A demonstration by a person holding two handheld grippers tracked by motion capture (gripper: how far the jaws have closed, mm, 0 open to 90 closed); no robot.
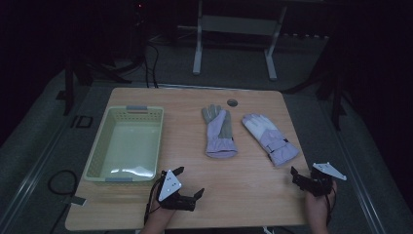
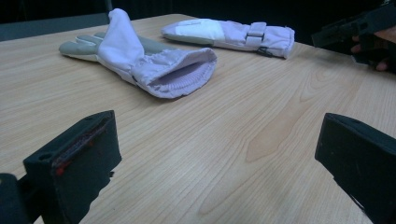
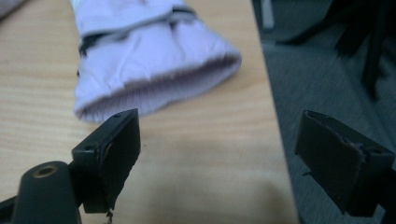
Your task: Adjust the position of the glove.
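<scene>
Gloves first: two lilac winter gloves lie flat on the wooden worktop [image 1: 195, 204], nothing on them. High view: left glove [image 1: 218, 132], grey palm up, fingers pointing away from the person, cuff toward them, sits mid-worktop just below a small round grommet hole [image 1: 232, 103]. Right glove [image 1: 270, 139], w/ white back and a strap near the cuff, lies just beside it at an angle, cuff toward the worktop's right front. Pale green plastic basket [image 1: 104, 155] stands on the left part, well apart from both gloves. Left tool [image 1: 187, 182] is held low at the front edge, right of the basket's near corner, jaws spread, nothing between them. Right tool [image 1: 298, 176] is at the front right corner, near the right glove's cuff but apart from it, also released.

Left gripper view: both black jaws rise at the bottom corners, wide apart, bare wood btwn them. The left glove [image 2: 154, 63] lies ahead, cuff opening facing the camera, thumb sticking up; it is well clear of the jaws. Behind it the right glove [image 2: 233, 33] lies across the far side, strap buckle visible. The other hand w/ the right tool [image 2: 345, 30] comes in at the upper right edge.

Right gripper view: jaws again wide, nothing gripped. The right glove's cuff [image 3: 154, 70] lies just ahead of the left-side jaw, close but not touching as far as can be told; picture is a bit blurred. Worktop edge runs btwn the jaws, grey floor [image 3: 322, 70] beyond it on the right.
</scene>
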